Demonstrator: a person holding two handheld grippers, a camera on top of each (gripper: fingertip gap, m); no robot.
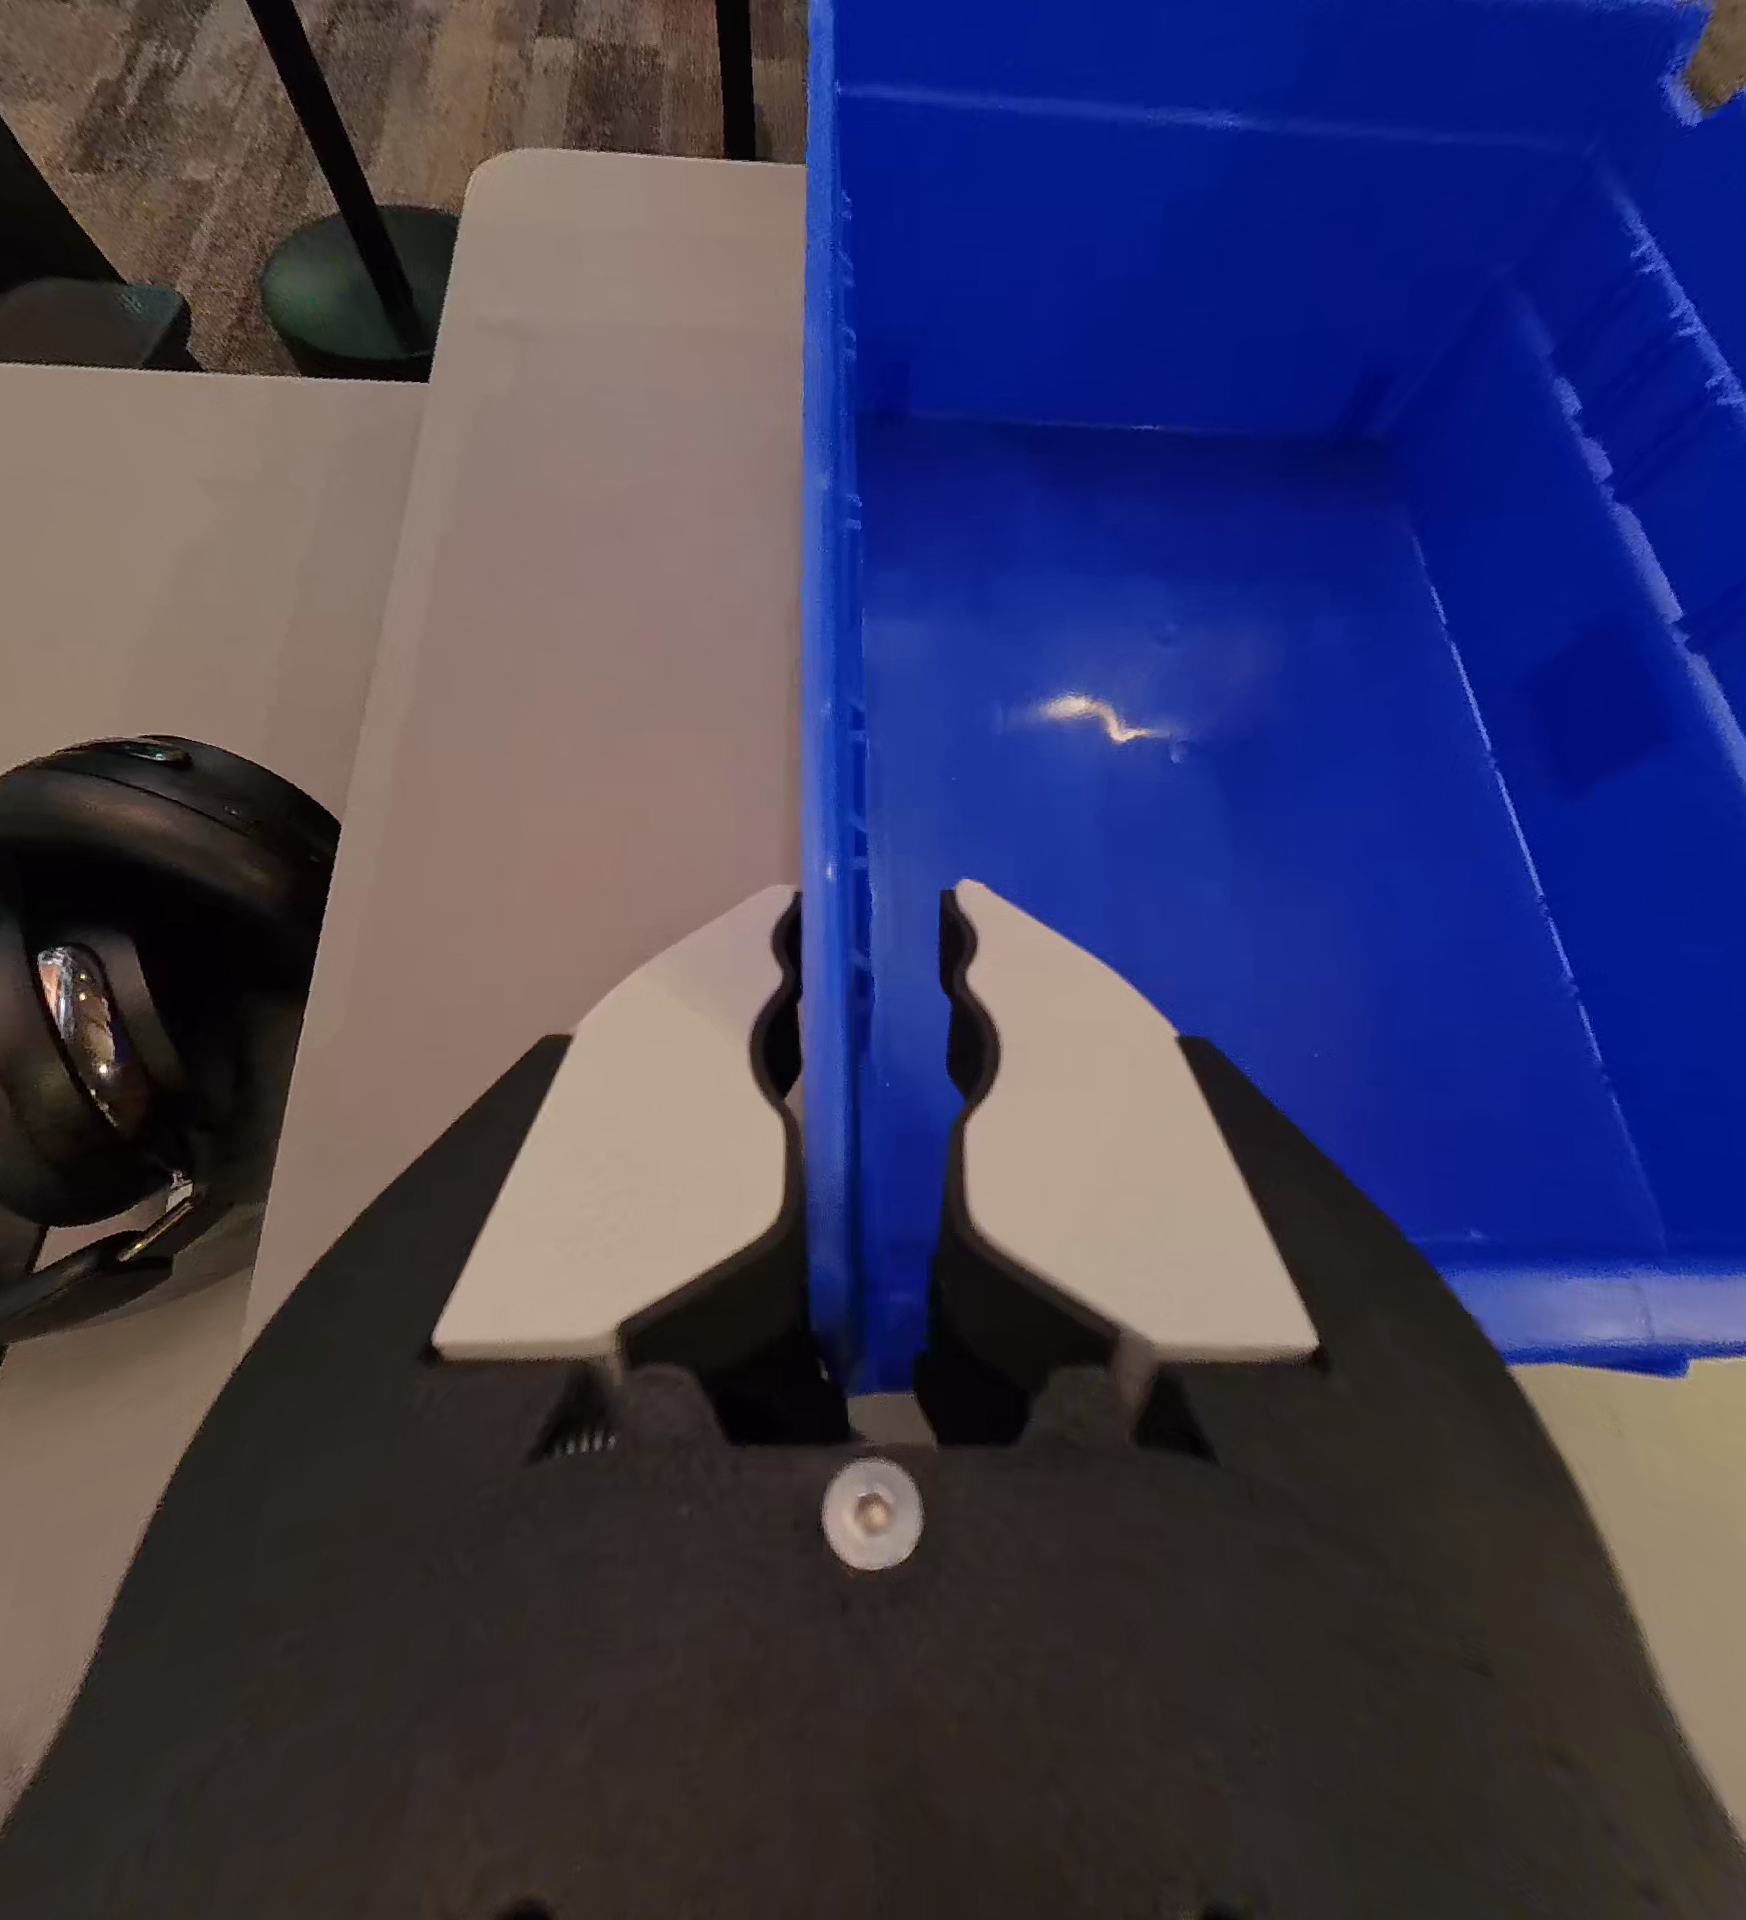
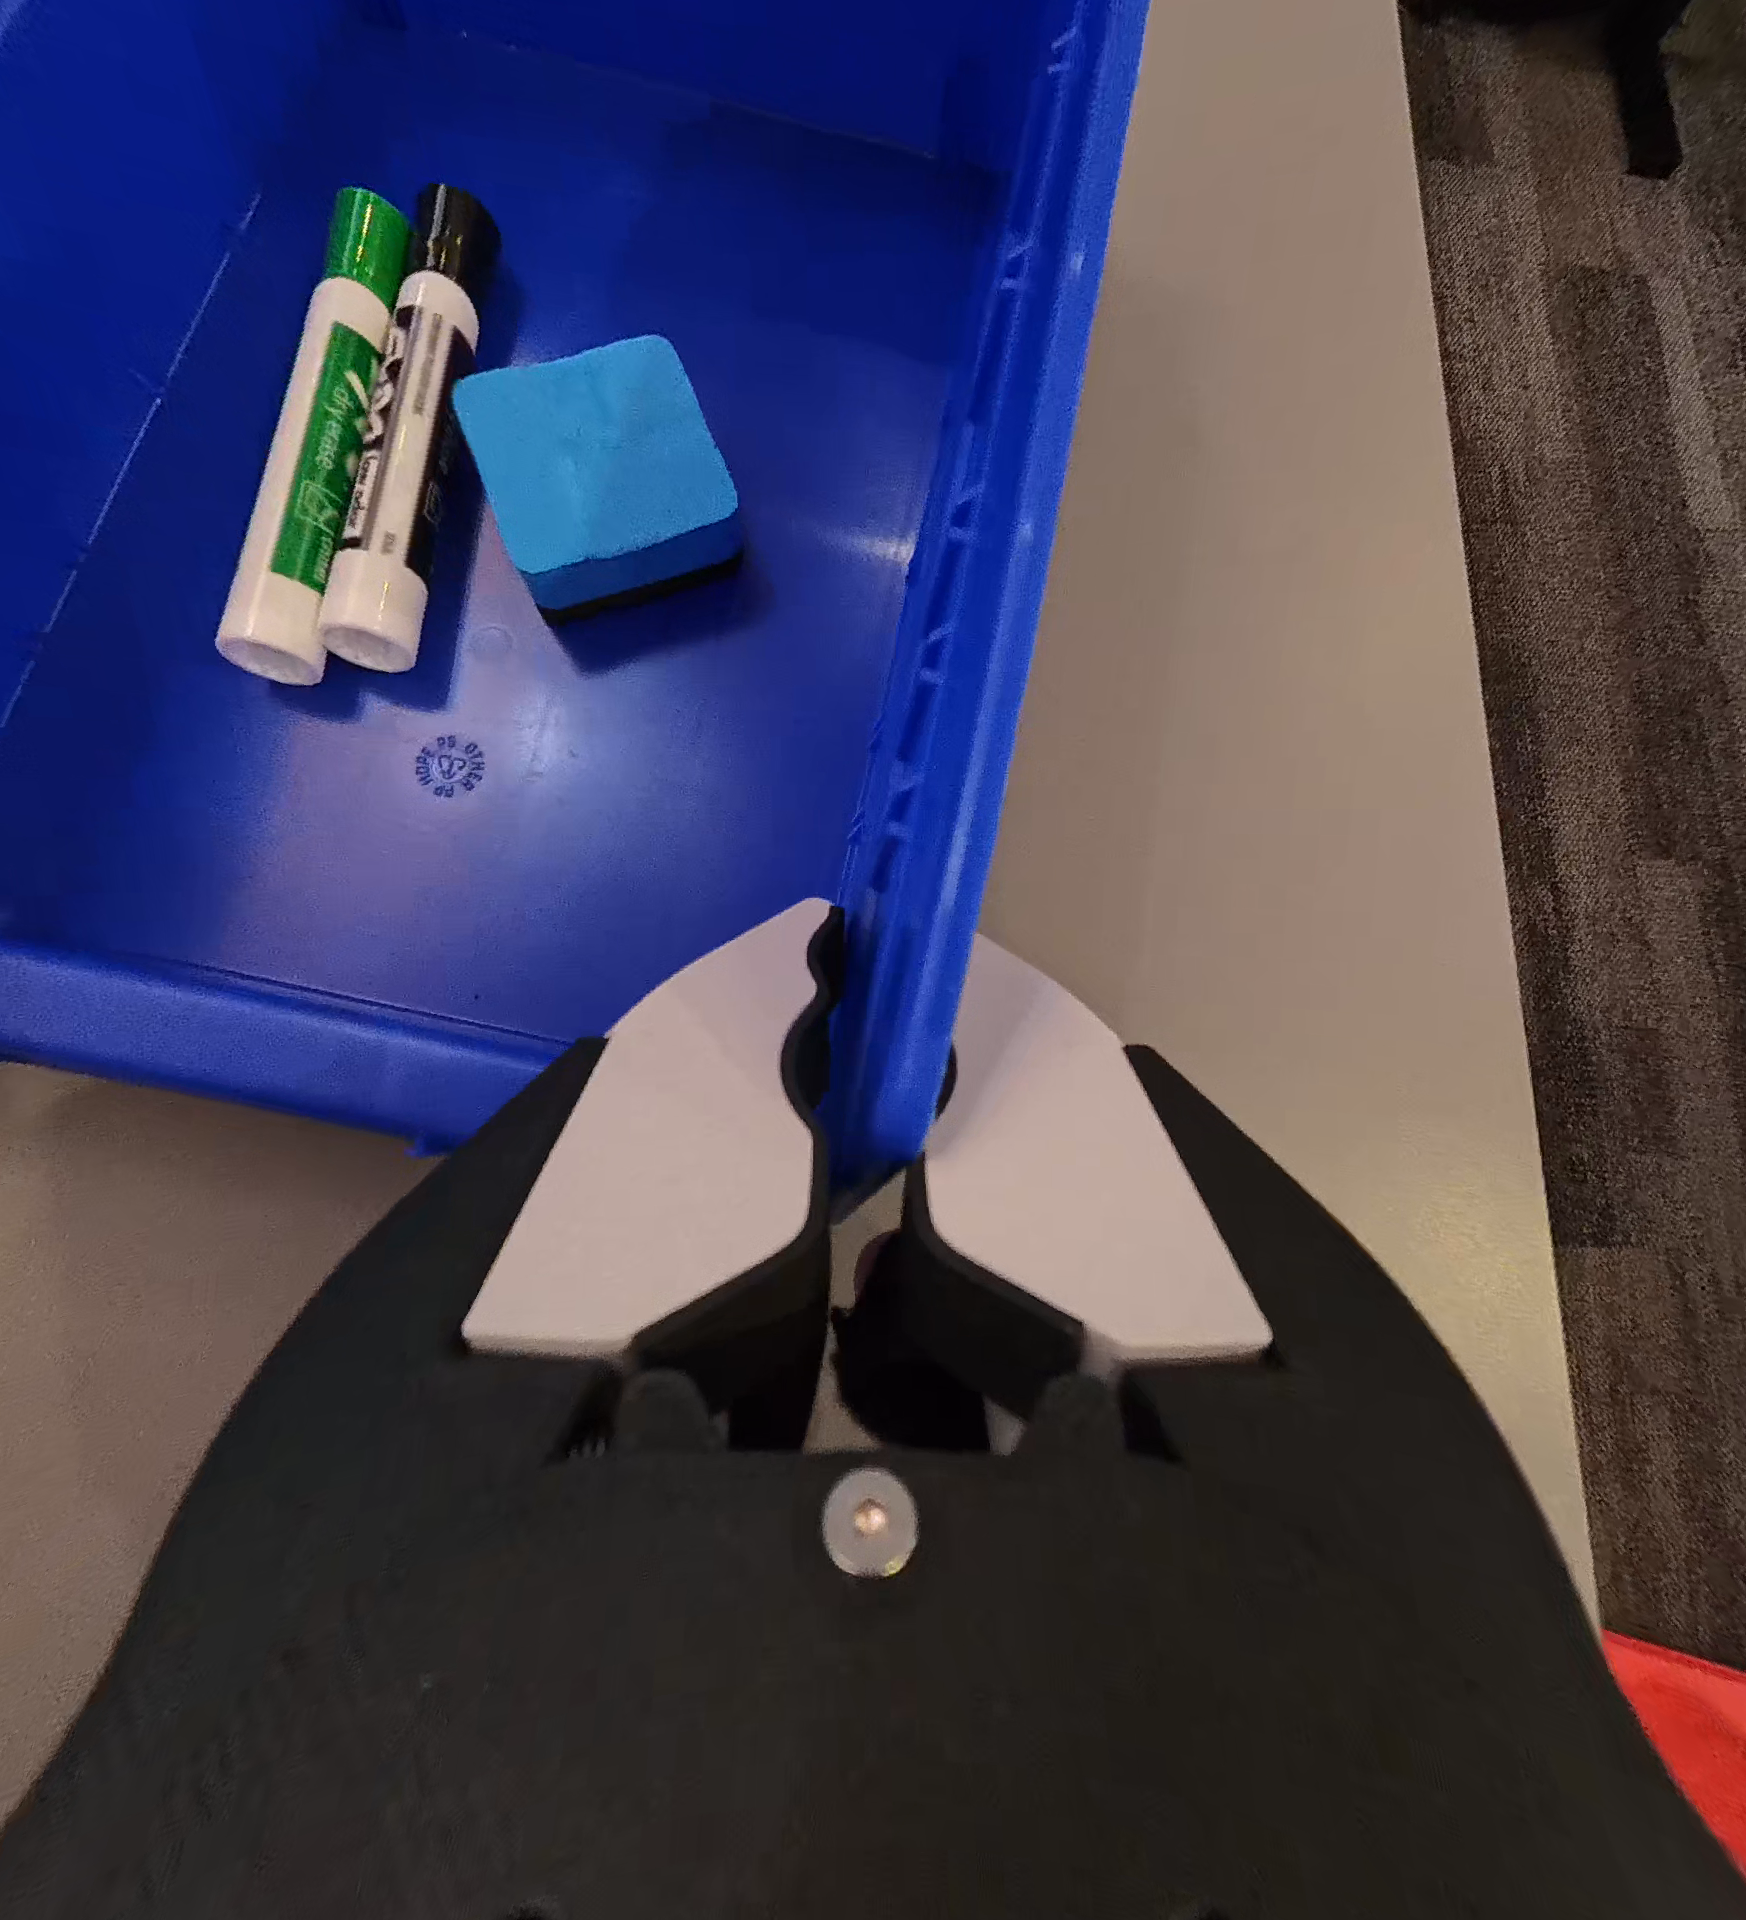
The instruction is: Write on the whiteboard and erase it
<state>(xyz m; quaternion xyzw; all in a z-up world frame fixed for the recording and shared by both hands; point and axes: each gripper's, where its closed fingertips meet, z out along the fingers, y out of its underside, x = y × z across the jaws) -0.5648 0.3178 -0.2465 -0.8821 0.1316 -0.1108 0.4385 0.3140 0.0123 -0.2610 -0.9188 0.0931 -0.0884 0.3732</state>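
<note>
- Headphones (image 1: pixel 69 1029), black, lie on the white table (image 1: pixel 578 623), left of the bin.
- Left gripper (image 1: pixel 869 935) straddles the blue bin (image 1: pixel 1212 582) left wall; outer pad touches it, inner pad stands clear.
- Green marker (image 2: pixel 313 447), black marker (image 2: pixel 407 436) and blue eraser (image 2: pixel 599 473) lie side by side on the bin floor.
- Right gripper (image 2: pixel 895 966) is clamped on the bin's right wall.
- Whiteboard: not visible.

Each tool, left (image 1: pixel 869 904) and right (image 2: pixel 900 935), had a matte black fan-shaped body, two pale grey curved fingers (image 1: pixel 640 1143) lined with wavy black pads, and a silver screw (image 2: pixel 869 1522) at the centre.
</note>
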